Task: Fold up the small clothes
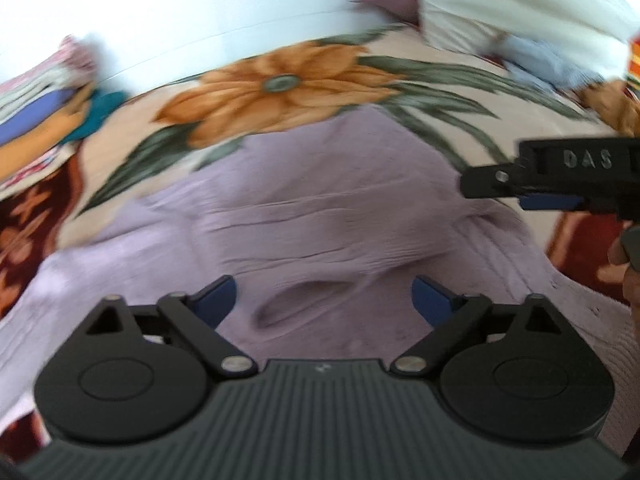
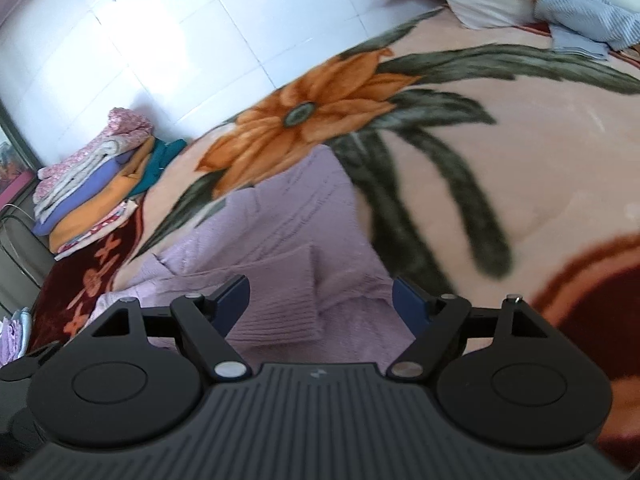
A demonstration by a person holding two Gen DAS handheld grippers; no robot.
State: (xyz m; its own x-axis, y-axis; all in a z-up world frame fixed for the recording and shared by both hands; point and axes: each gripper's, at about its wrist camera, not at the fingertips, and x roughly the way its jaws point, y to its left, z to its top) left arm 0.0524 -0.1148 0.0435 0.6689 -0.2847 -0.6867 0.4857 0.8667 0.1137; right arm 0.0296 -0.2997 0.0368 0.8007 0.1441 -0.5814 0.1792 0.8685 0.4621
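the lilac knit garment lies spread on the bed, on a pinkish blanket printed with a big orange flower and dark green leaves. its fabric is ribbed, with soft creases running across it and one raised fold near the middle; in the right wrist view a ribbed part is laid over the rest, and the cloth is partly doubled up. the left wrist view is blurred, so the fine weave is hard to read there.

the left hand-held gripper hangs over the garment with its blue pads wide apart and nothing pinched between them. the right hand-held gripper is likewise spread over the lilac cloth, gripping nothing. in the left view the right hand-held gripper comes in from the right edge, and raised letters "das" can be read on its black body.

a stack of folded clothes sits at the far edge of the bed by the white tiled wall.
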